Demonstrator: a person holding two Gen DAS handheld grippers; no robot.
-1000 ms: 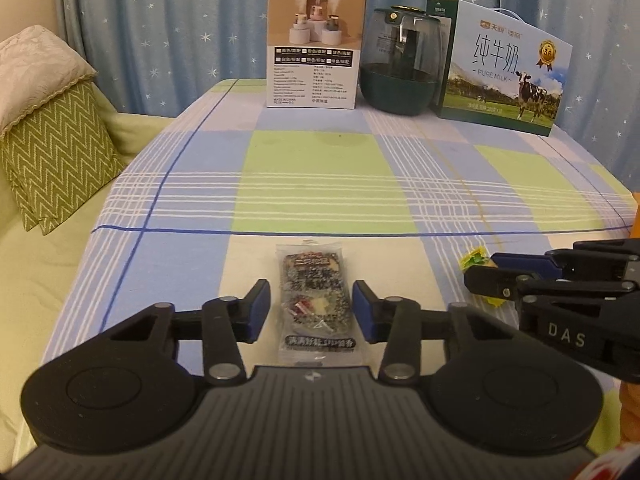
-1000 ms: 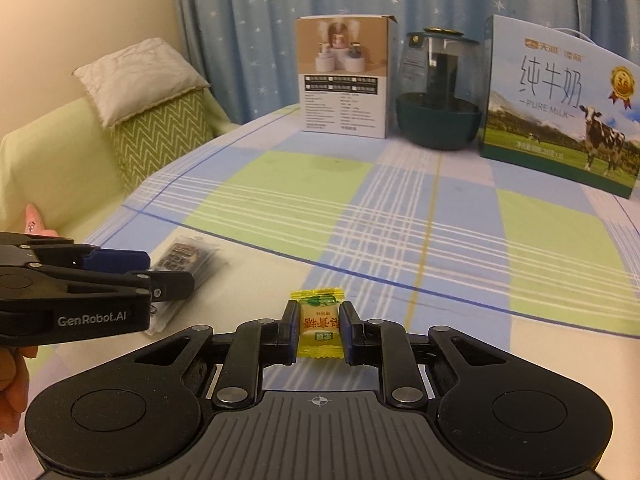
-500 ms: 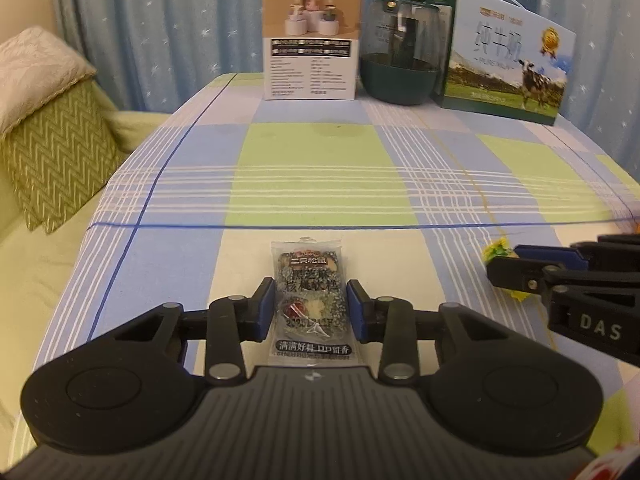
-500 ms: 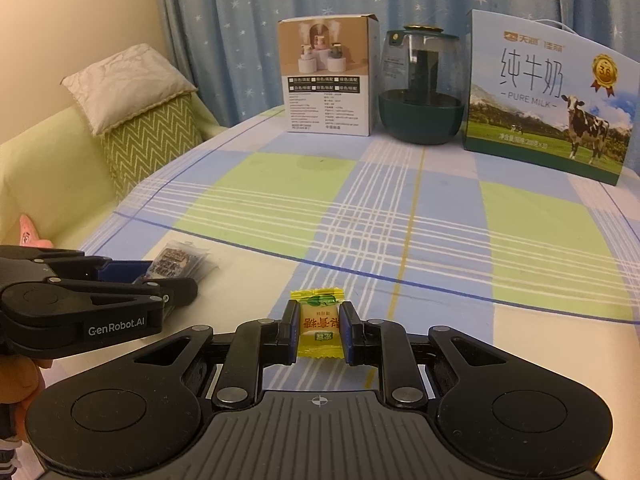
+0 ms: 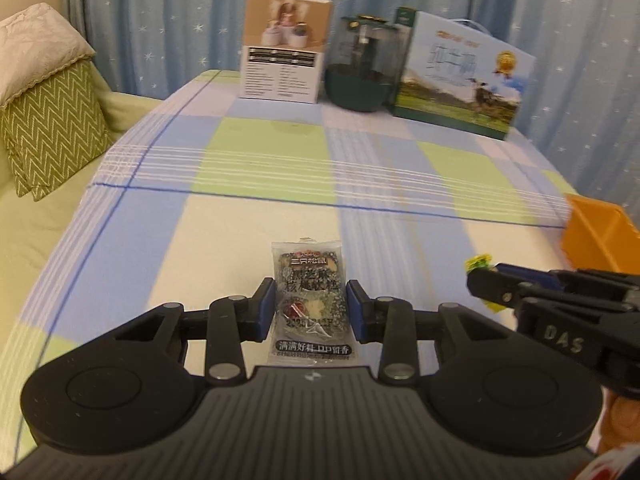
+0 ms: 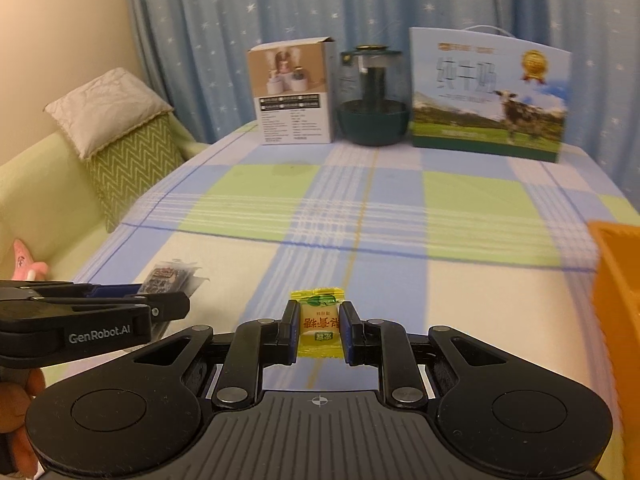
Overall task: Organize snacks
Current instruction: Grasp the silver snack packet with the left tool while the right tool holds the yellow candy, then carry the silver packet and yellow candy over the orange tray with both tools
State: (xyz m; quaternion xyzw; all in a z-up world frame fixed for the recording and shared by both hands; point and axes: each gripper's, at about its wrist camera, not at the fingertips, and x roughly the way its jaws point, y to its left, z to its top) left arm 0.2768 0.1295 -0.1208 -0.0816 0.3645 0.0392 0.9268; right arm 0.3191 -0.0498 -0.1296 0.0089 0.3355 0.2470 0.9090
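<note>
A dark snack packet with white print sits pinched between the blue pads of my left gripper, held just above the checked tablecloth. My right gripper is shut on a small yellow candy. In the left wrist view the right gripper reaches in from the right with the candy at its tip. In the right wrist view the left gripper comes in from the left with the packet. An orange bin stands at the right table edge, also visible as an orange bin in the right wrist view.
At the back of the table stand a white box, a dark green glass jar and a milk carton. A green sofa with a zigzag cushion borders the left side. A pink toy lies there.
Both grippers rose and swung right with their snacks. The left jaws narrowed onto the packet and lifted it off the cloth. The orange bin came into view on the right.
</note>
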